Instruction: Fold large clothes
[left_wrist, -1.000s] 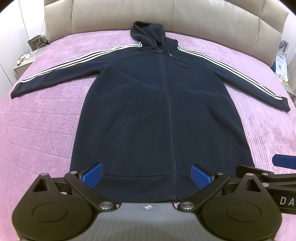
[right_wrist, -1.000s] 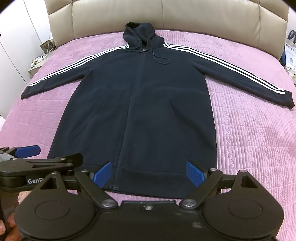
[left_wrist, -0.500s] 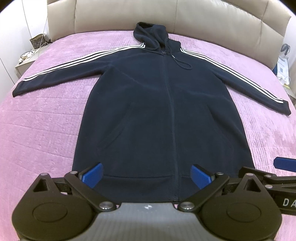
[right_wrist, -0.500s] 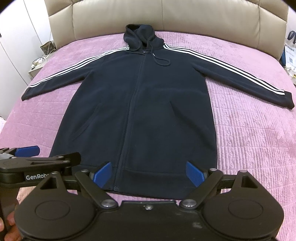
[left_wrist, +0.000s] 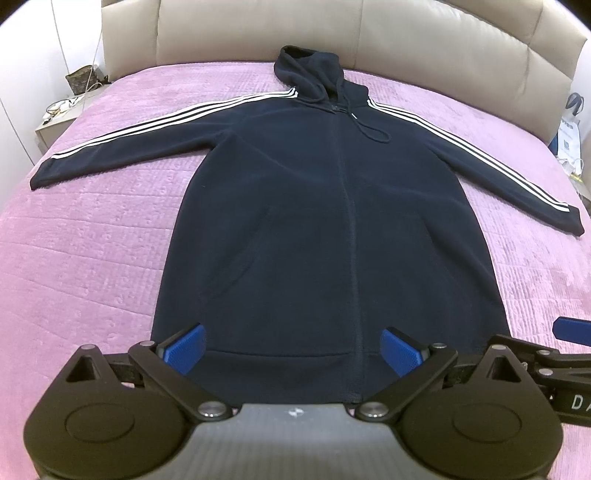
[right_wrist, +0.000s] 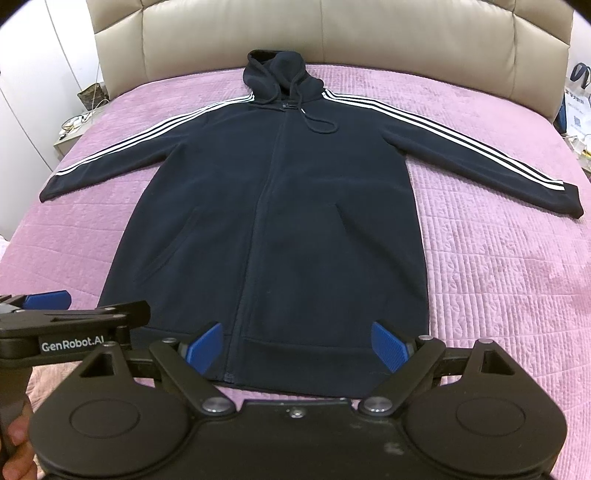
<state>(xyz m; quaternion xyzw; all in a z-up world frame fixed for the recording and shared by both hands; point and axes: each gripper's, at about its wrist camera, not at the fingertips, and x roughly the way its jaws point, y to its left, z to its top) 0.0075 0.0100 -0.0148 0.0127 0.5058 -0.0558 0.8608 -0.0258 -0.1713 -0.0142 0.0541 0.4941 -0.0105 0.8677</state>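
Observation:
A long navy zip hoodie (left_wrist: 332, 229) with white-striped sleeves lies flat, front up, on the pink bedspread (left_wrist: 92, 240), hood toward the headboard and both sleeves spread out. It shows the same way in the right wrist view (right_wrist: 280, 221). My left gripper (left_wrist: 293, 349) is open and empty above the hem, left of the zip. My right gripper (right_wrist: 297, 349) is open and empty above the hem, right of the zip. Each gripper shows at the edge of the other's view.
A beige padded headboard (left_wrist: 332, 33) runs along the far side. A nightstand with cables and a small bag (left_wrist: 62, 114) stands at the far left. A white bag and clutter (left_wrist: 569, 129) sit past the bed's right edge.
Both cameras have tipped or drawn back slightly, so the hoodie sits a little lower in both views. The hoodie has not moved and both grippers stay open.

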